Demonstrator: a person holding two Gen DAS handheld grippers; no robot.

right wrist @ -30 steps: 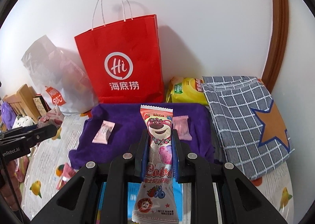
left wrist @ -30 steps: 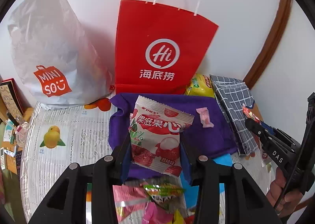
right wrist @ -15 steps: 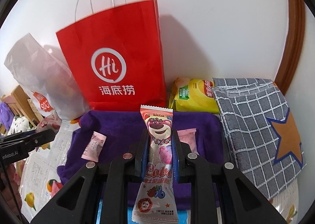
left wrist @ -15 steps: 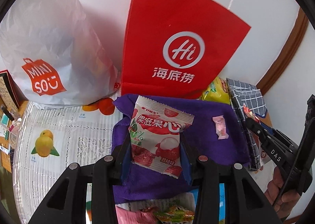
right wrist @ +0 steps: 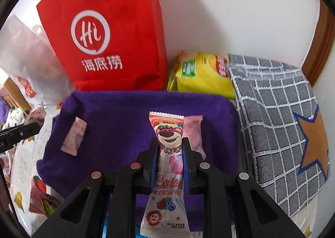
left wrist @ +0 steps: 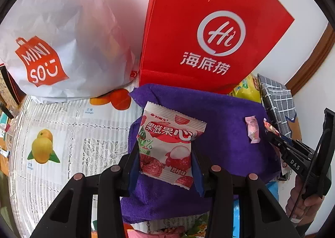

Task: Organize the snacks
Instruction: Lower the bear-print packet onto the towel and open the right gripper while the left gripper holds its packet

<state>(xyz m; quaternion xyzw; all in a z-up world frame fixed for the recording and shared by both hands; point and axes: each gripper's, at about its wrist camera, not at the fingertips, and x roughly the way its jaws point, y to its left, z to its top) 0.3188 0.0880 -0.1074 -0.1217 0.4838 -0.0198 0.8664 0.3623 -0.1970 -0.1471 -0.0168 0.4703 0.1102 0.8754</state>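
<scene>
Left gripper (left wrist: 165, 154) clamps a lychee jelly packet (left wrist: 167, 145) by its side edges, above the purple cloth (left wrist: 219, 116). Light, puffy, slick film; likely crushes easily. Right gripper (right wrist: 170, 152) pinches a bear-print snack stick (right wrist: 168, 164) mid-length over the same cloth: light, floppy at the ends, best held near the middle.

red paper bag (left wrist: 209, 34) top and handles cut off by upper frame edge ahead of left gripper (left wrist: 165, 166), yellow packet (left wrist: 247, 89) mostly hidden behind purple cloth (left wrist: 219, 116), wrappers (left wrist: 167, 230) below the fingers cut by lower edge, print on bear snack (right wrist: 167, 166) too small to read
</scene>
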